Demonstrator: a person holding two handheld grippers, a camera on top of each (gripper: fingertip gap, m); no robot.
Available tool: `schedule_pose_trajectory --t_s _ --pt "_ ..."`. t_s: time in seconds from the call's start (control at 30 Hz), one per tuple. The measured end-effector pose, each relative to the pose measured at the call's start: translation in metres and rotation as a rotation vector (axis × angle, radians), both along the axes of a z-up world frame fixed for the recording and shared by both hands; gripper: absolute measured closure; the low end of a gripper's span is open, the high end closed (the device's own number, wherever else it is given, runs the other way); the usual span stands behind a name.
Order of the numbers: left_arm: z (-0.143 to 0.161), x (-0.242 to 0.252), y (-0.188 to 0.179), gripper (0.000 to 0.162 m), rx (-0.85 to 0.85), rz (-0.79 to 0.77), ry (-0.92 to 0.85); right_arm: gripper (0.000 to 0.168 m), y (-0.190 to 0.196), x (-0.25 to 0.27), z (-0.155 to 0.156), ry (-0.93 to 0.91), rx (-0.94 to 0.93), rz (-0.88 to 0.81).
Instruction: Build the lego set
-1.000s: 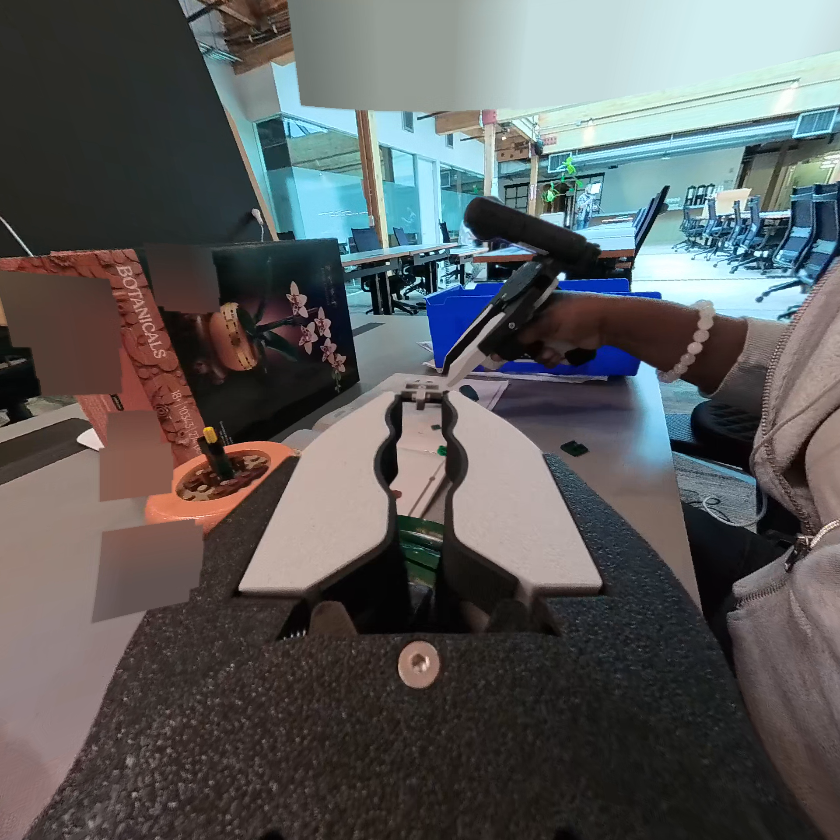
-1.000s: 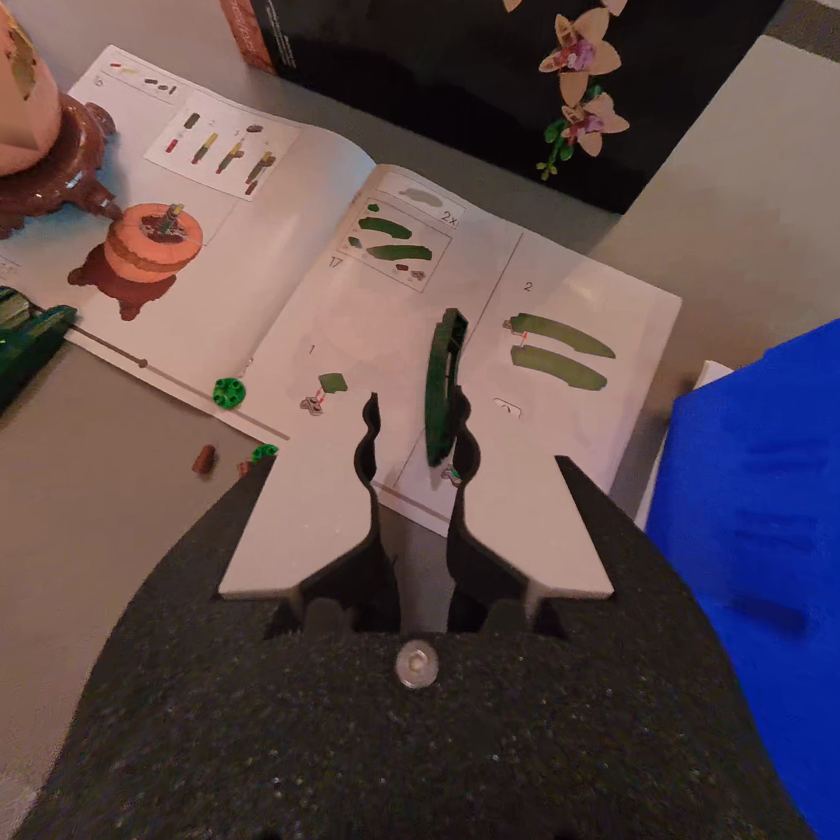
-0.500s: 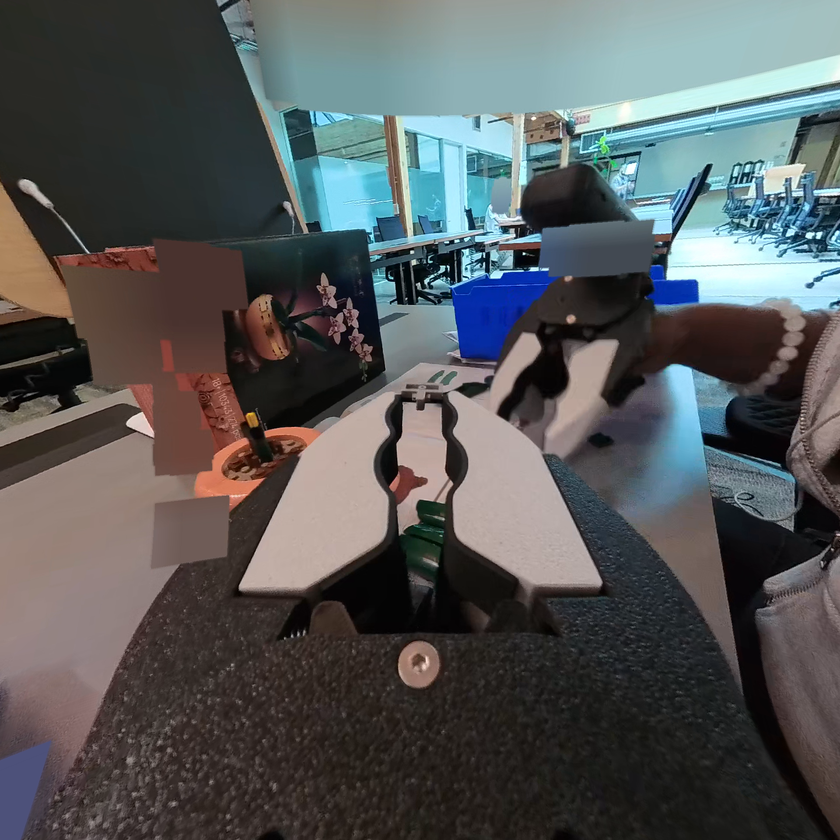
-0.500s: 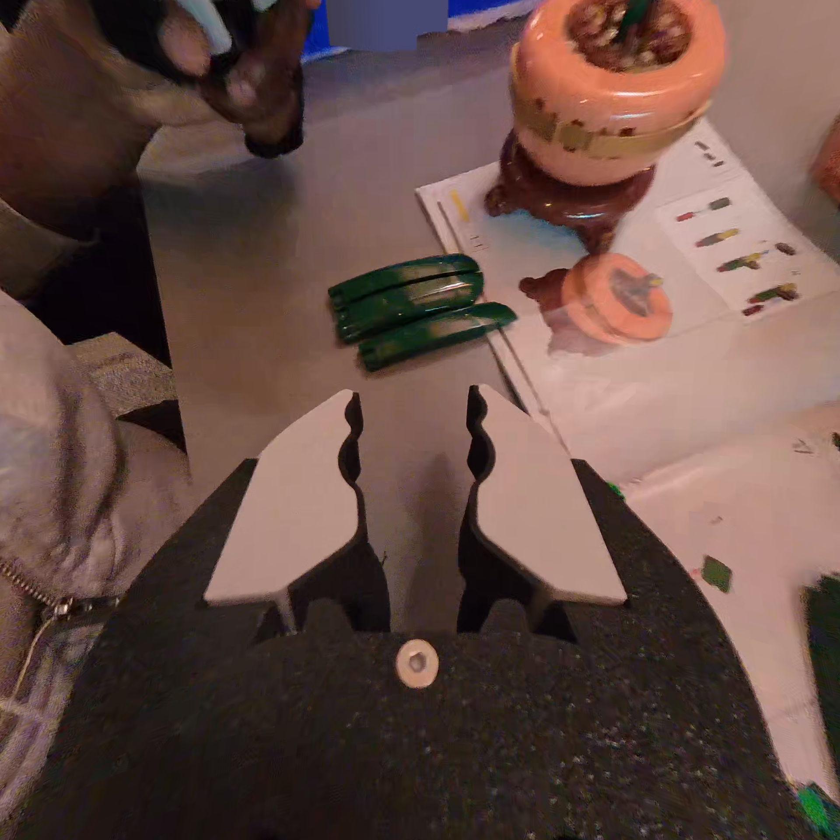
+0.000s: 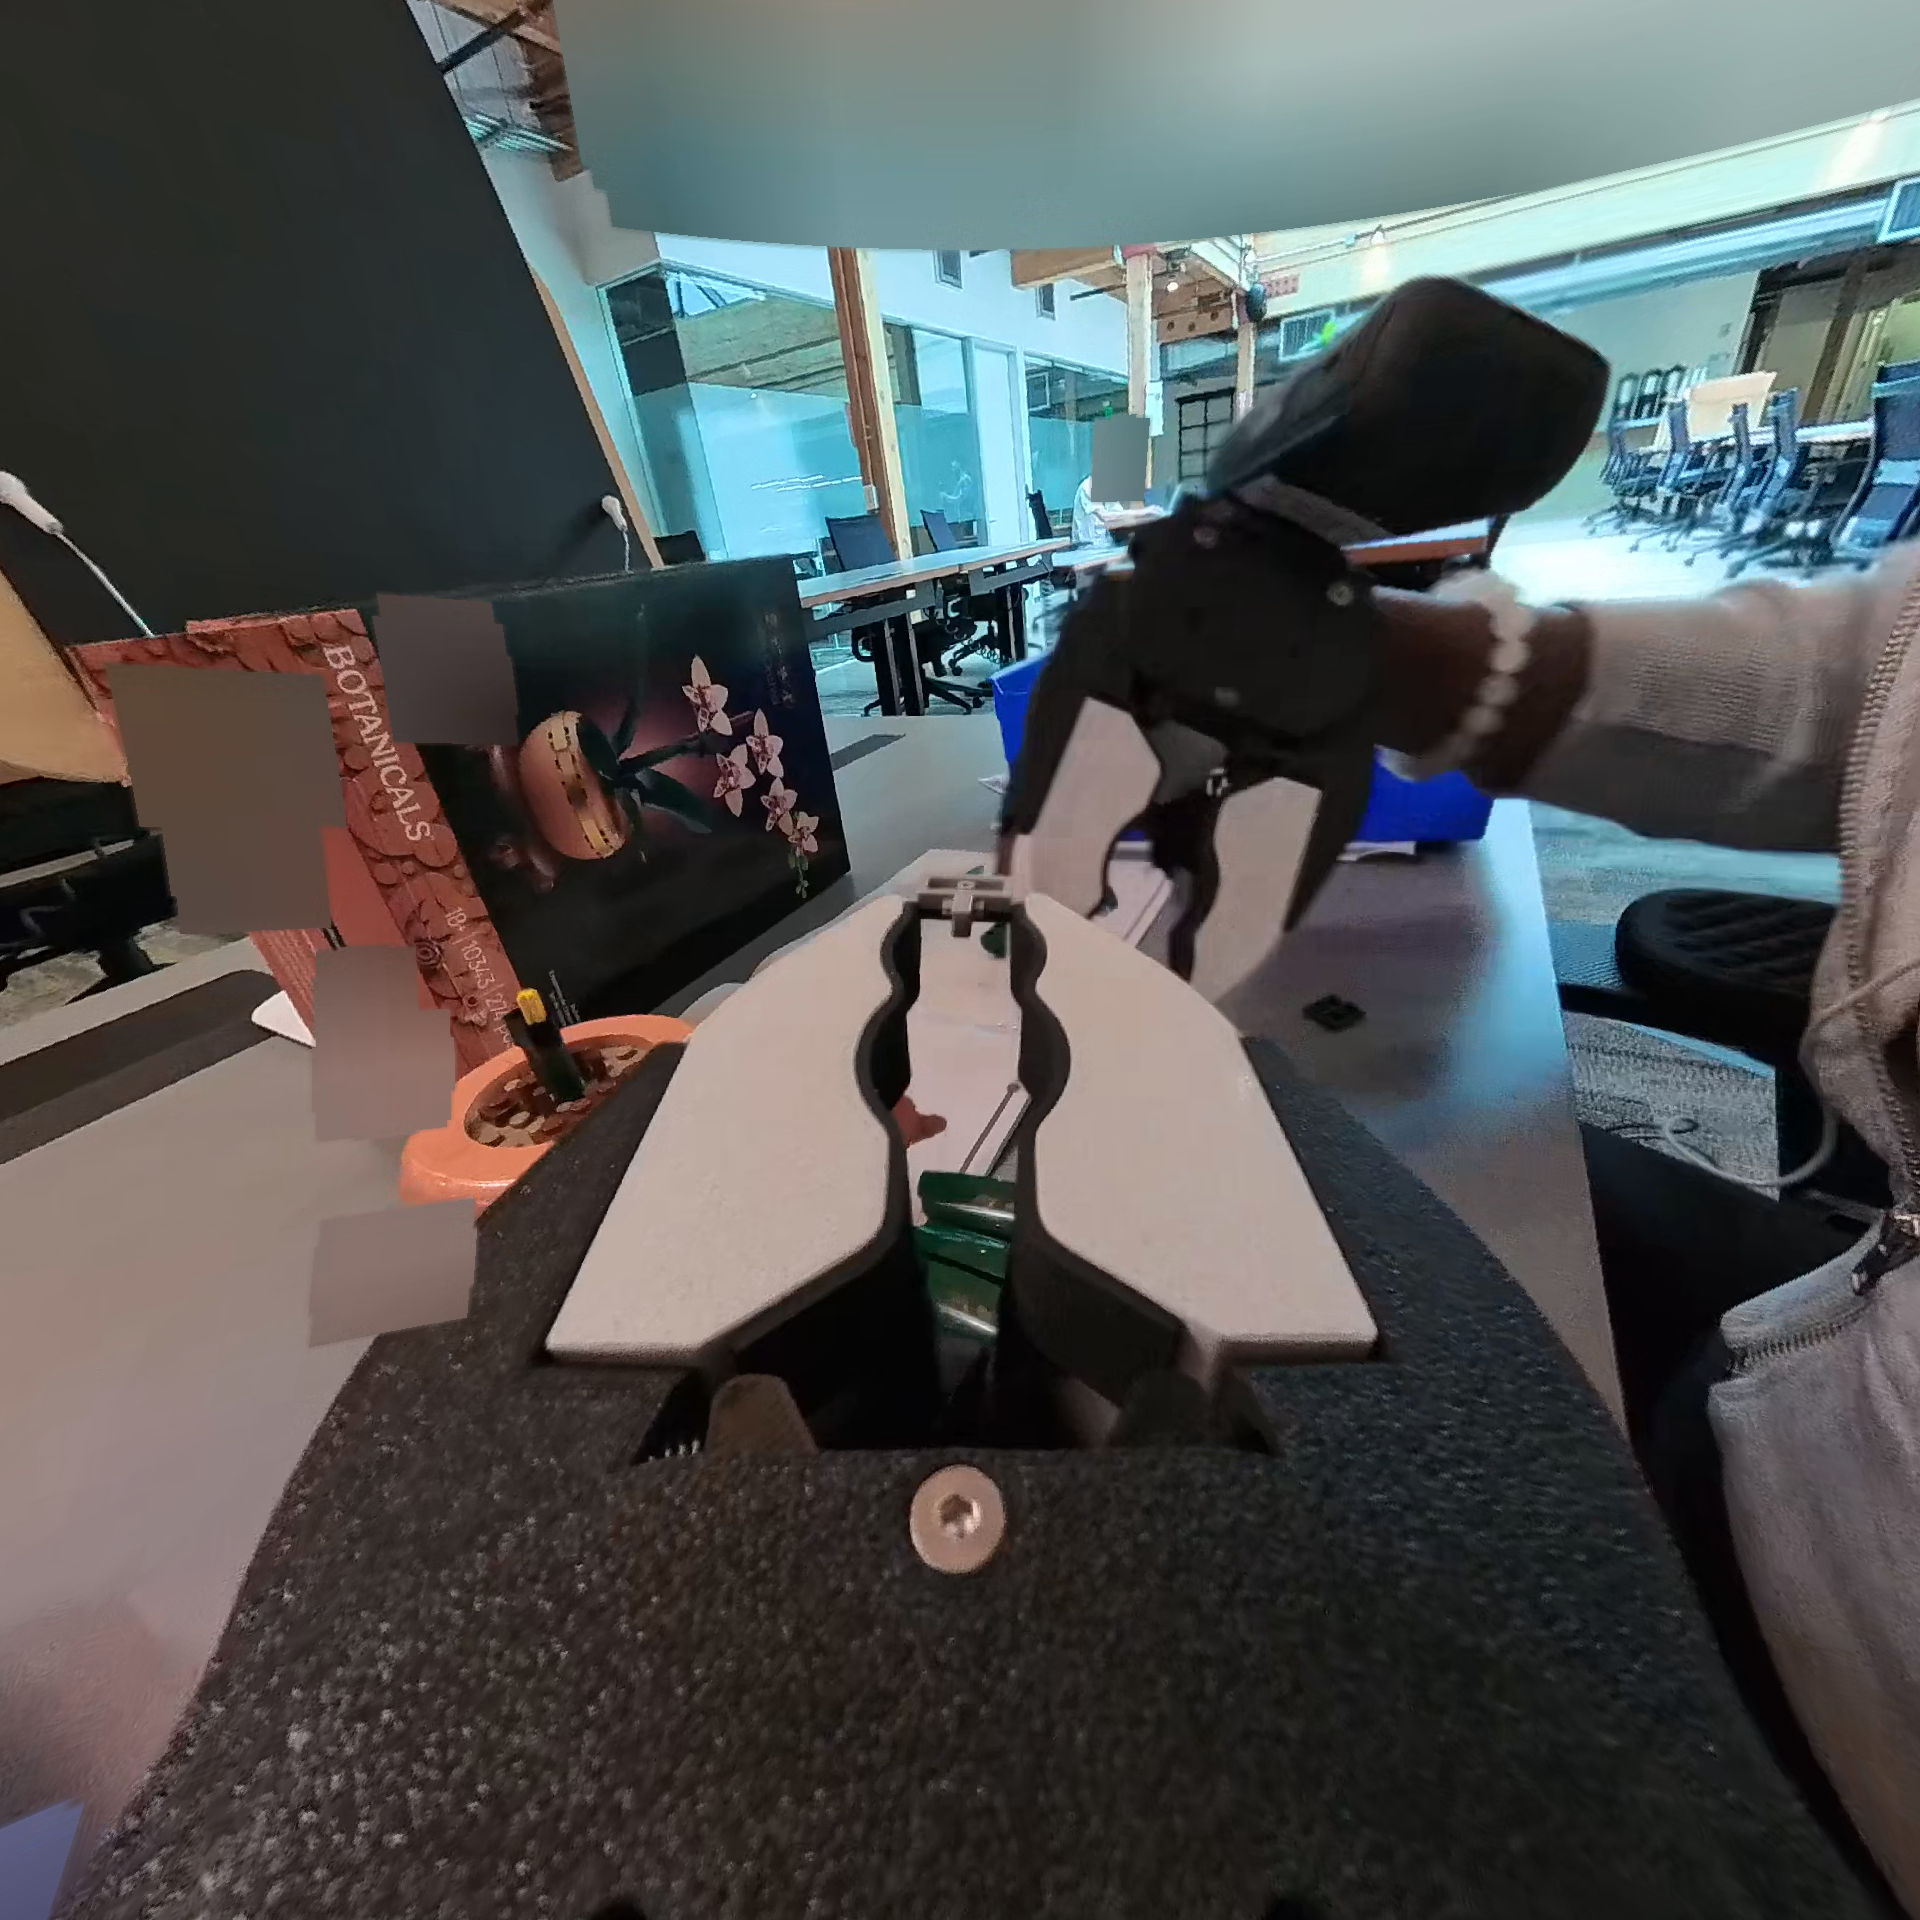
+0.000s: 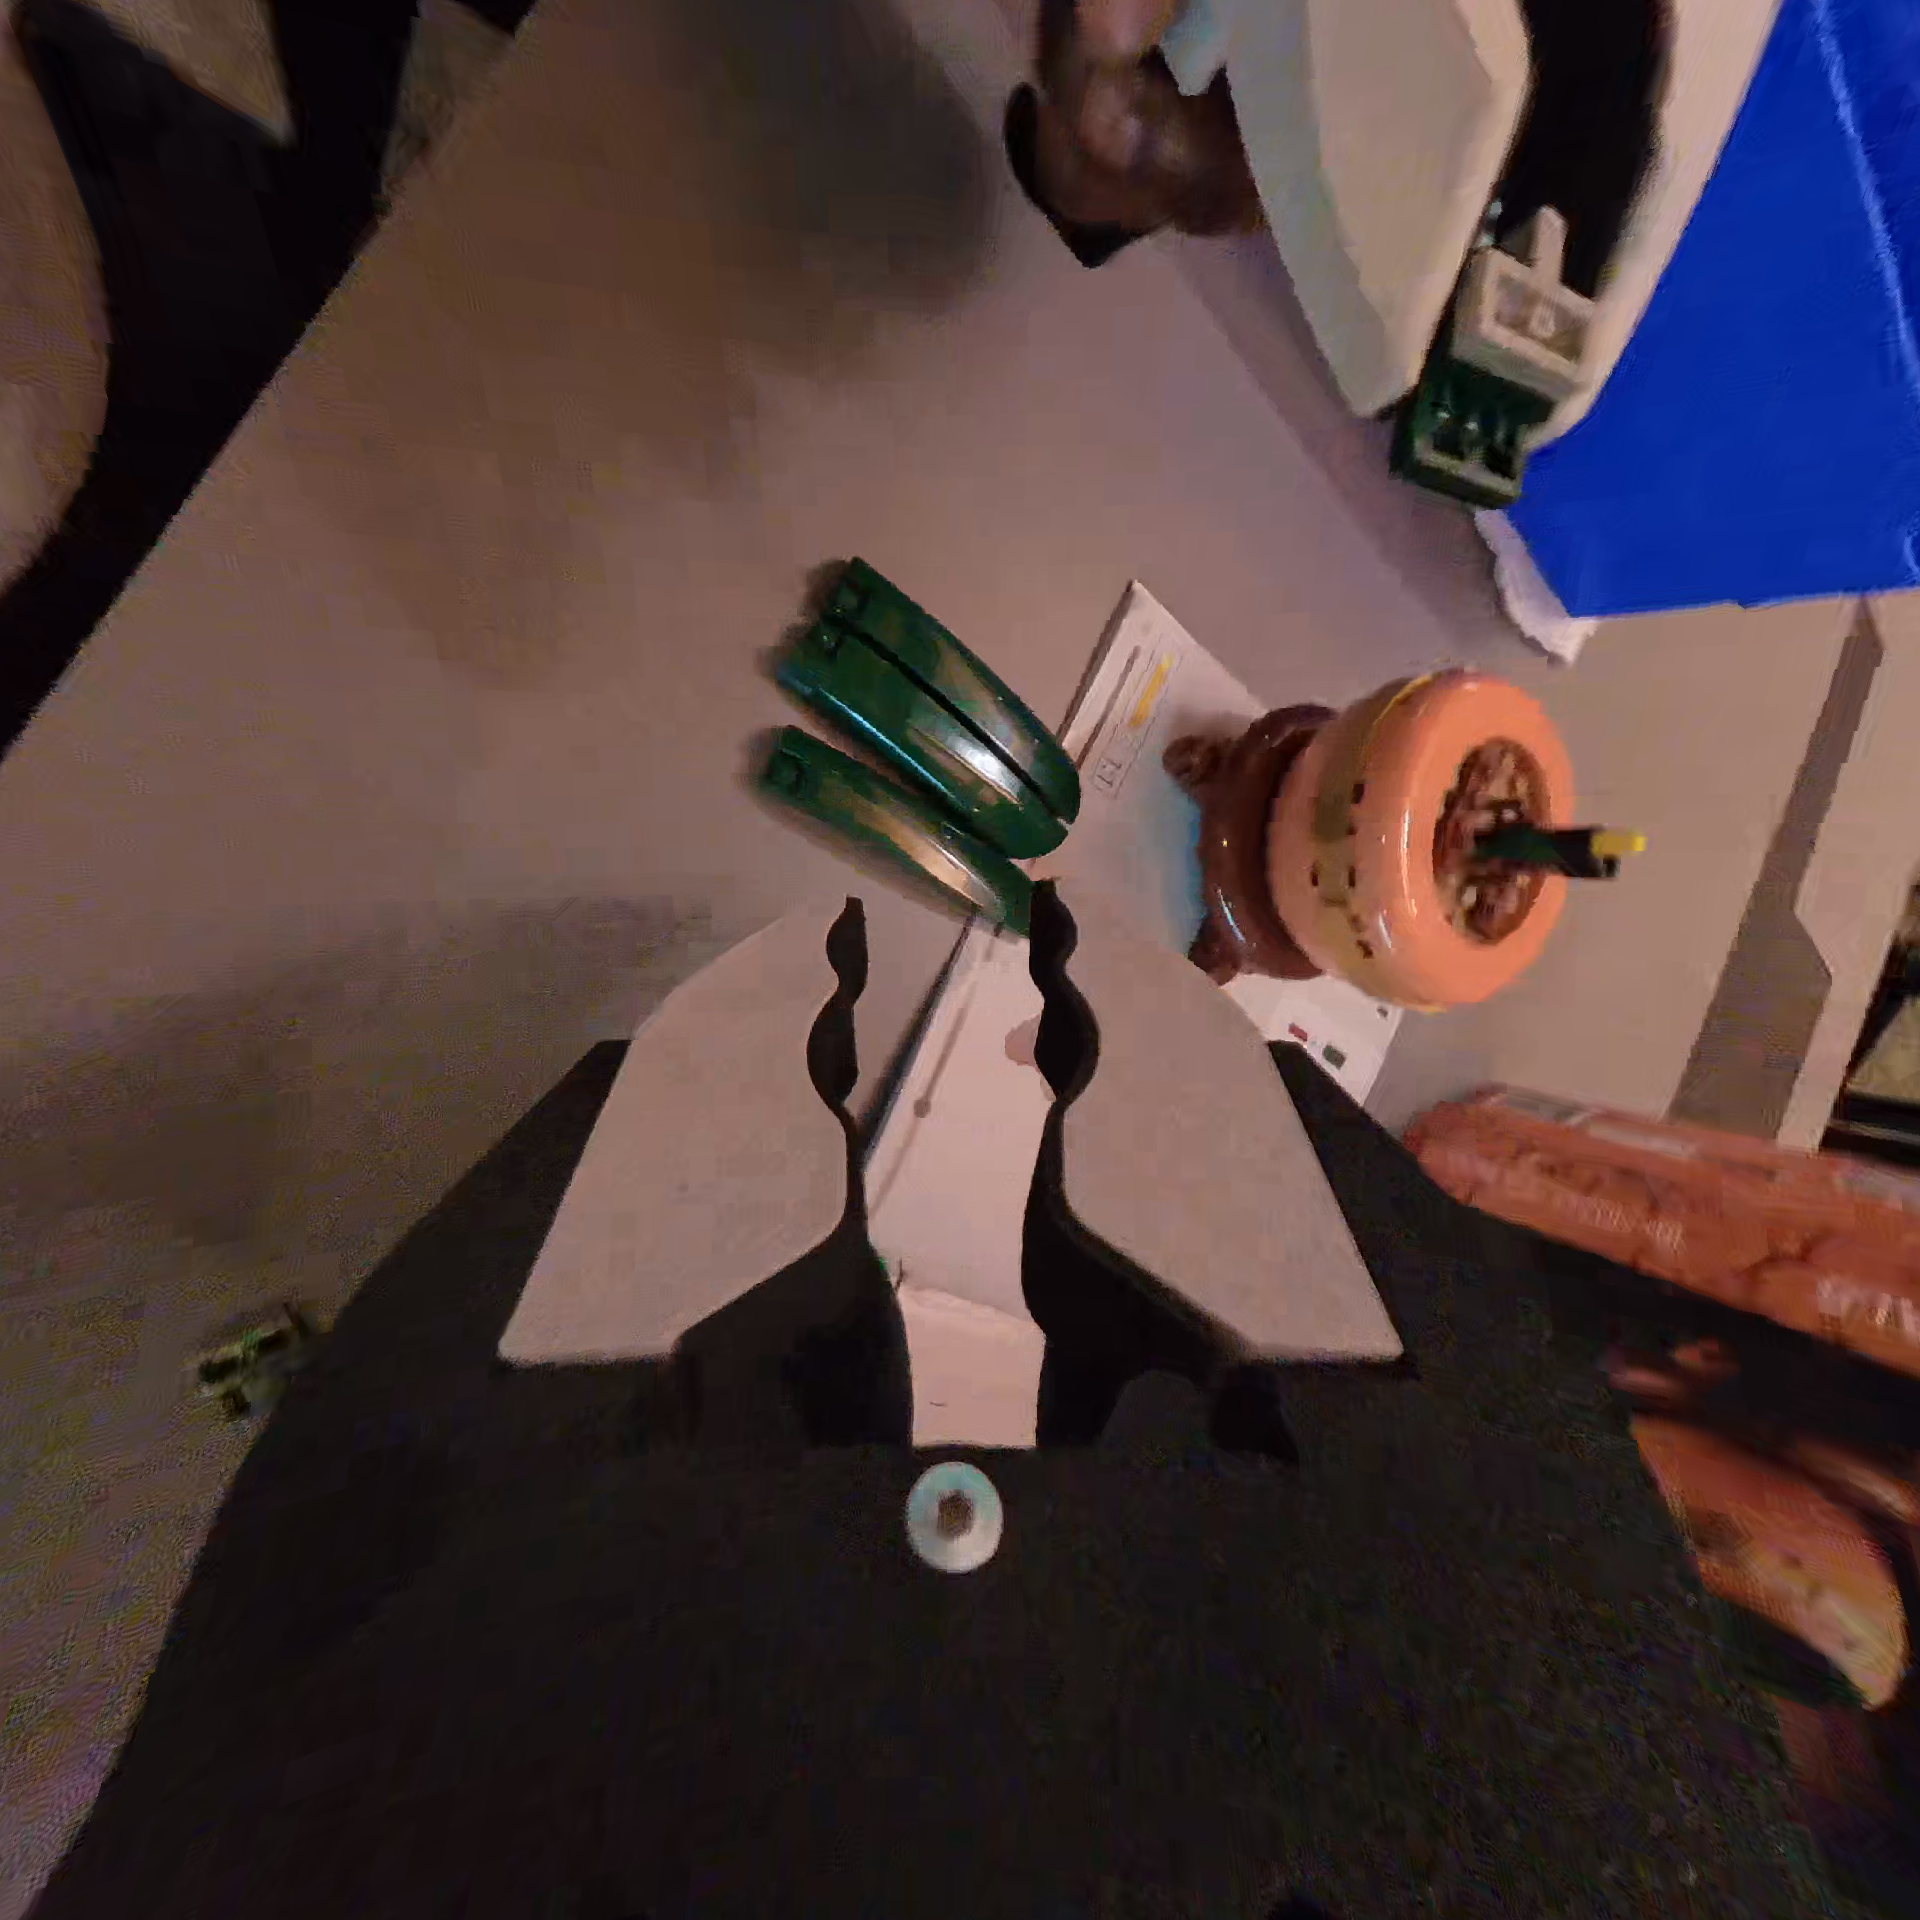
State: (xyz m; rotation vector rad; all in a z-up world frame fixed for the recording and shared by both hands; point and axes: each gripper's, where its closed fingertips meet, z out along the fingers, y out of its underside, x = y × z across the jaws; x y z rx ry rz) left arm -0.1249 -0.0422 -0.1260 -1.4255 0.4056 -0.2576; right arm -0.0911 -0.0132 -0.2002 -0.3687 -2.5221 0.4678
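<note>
My left gripper [image 5: 964, 902] is shut on a small grey-and-green lego piece [image 5: 964, 894] and holds it above the table. The piece also shows at the top of the right wrist view [image 6: 1467, 426]. My right gripper [image 6: 943, 914] is open and empty, just above the near end of three dark green leaf pieces [image 6: 914, 727] that lie side by side on the grey table. In the left wrist view it [image 5: 1117, 935] hangs right behind my left fingertips. The orange lego pot [image 6: 1423, 842] with a yellow-tipped stem stands on the instruction booklet [image 6: 1132, 665].
The set's box [image 5: 644, 769] stands at the back left. A blue bin [image 6: 1766, 312] sits beyond the left gripper. A small green piece [image 6: 249, 1351] lies apart on the table [image 6: 520, 623]. A person's sleeve and torso [image 5: 1818, 1351] are at the right.
My right gripper has swung from the booklet page, where a long green leaf stood between its fingers, over to the three leaves by the pot. My left gripper still holds its piece.
</note>
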Motion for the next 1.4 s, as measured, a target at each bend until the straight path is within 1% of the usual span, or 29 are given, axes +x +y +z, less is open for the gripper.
schedule_pose_trajectory --t_s 0.07,0.13,0.2,0.3,0.37,0.4,0.5,0.57,0.6,0.7,0.83,0.87,0.9,0.93,0.97,1.03,1.1,1.17,1.2,1.3,1.37,1.4 --pt "0.005 0.001 -0.002 0.147 0.013 -0.003 -0.001 0.138 -0.001 -0.005 -0.007 -0.143 0.084 0.123" --pt "0.005 0.0 -0.004 0.147 0.024 -0.003 -0.003 0.139 0.0 -0.01 -0.019 -0.228 0.215 0.254" --pt "0.005 0.0 -0.005 0.147 0.026 -0.006 -0.007 0.14 0.001 -0.016 -0.028 -0.252 0.299 0.347" --pt "0.004 -0.001 -0.005 0.147 0.02 -0.001 0.007 0.14 0.0 -0.024 -0.041 -0.266 0.328 0.401" --pt "0.001 -0.002 -0.004 0.147 0.012 0.005 0.016 0.141 0.002 -0.025 -0.046 -0.259 0.326 0.365" --pt "0.0 -0.002 -0.004 0.147 0.007 0.004 0.017 0.145 0.001 -0.022 -0.045 -0.274 0.287 0.331" --pt "-0.002 -0.002 -0.004 0.147 -0.001 0.002 0.018 0.15 0.002 -0.001 -0.043 -0.404 0.165 0.108" --pt "-0.003 -0.001 -0.003 0.147 -0.005 -0.002 0.017 0.138 0.004 0.015 -0.039 -0.465 0.116 -0.012" --pt "-0.004 -0.001 -0.003 0.147 -0.008 -0.005 0.015 0.135 0.003 0.02 -0.035 -0.469 0.077 -0.052" --pt "-0.006 0.0 -0.002 0.147 -0.015 -0.014 0.01 0.124 -0.009 0.021 -0.024 -0.402 -0.038 -0.06" --pt "-0.01 0.004 0.0 0.147 -0.028 -0.028 0.026 0.125 -0.009 0.006 -0.035 -0.254 0.045 0.072" --pt "-0.011 0.005 0.0 0.147 -0.03 -0.032 0.03 0.128 -0.01 0.004 -0.039 -0.242 0.056 0.111" --pt "-0.011 0.006 0.0 0.147 -0.032 -0.037 0.032 0.137 -0.011 0.003 -0.043 -0.246 0.052 0.146" --pt "-0.012 0.006 0.0 0.147 -0.034 -0.04 0.032 0.14 -0.015 0.003 -0.044 -0.252 0.007 0.168" --pt "-0.012 0.006 0.0 0.147 -0.036 -0.043 0.028 0.152 -0.017 0.005 -0.046 -0.278 -0.03 0.169" --pt "-0.012 0.006 0.0 0.147 -0.04 -0.045 0.011 0.153 -0.016 0.007 -0.047 -0.298 -0.1 0.094" --pt "-0.014 0.006 0.001 0.147 -0.046 -0.047 -0.009 0.153 -0.007 0.012 -0.046 -0.307 -0.146 -0.035" --pt "-0.014 0.006 0.002 0.147 -0.052 -0.047 -0.031 0.153 0.0 0.018 -0.035 -0.266 -0.231 -0.165" --pt "-0.015 0.008 0.003 0.147 -0.054 -0.054 -0.042 0.153 0.003 0.019 -0.023 -0.229 -0.294 -0.227" --pt "-0.015 0.013 0.006 0.147 -0.065 -0.075 -0.079 0.153 0.012 0.018 0.025 -0.09 -0.515 -0.397" --pt "-0.014 0.017 0.007 0.147 -0.064 -0.095 -0.091 0.153 0.013 0.019 0.054 -0.019 -0.643 -0.449" --pt "-0.014 0.02 0.007 0.147 -0.06 -0.106 -0.096 0.153 0.014 0.02 0.062 0.005 -0.666 -0.469"
